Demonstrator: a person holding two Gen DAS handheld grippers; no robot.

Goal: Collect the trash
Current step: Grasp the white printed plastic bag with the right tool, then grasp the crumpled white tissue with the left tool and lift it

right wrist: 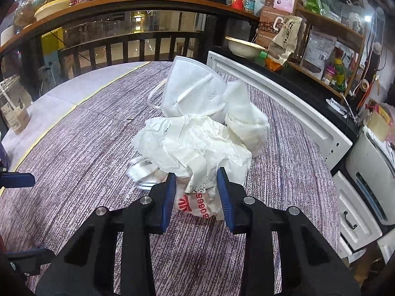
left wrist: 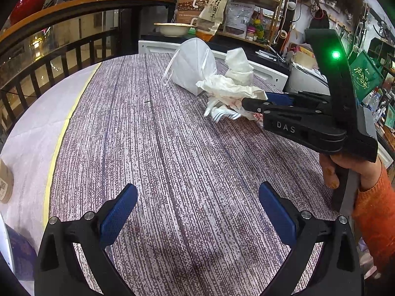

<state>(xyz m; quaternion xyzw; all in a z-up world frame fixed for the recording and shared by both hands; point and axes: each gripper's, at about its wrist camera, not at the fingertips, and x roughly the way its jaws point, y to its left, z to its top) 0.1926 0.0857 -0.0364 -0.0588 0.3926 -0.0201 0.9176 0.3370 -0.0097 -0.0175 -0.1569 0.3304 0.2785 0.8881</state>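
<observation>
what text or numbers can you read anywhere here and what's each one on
"DAS": on the black body of the right gripper.
"80665", with a red logo: on the crumpled wrapper between the right gripper's pads.
Embossed marking on the white face mask: too faint to read.
Chinese characters on the tan snack bag: too small to read surely.

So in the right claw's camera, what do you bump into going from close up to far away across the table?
Right claw → printed wrapper between its pads → crumpled paper → mask → railing.
</observation>
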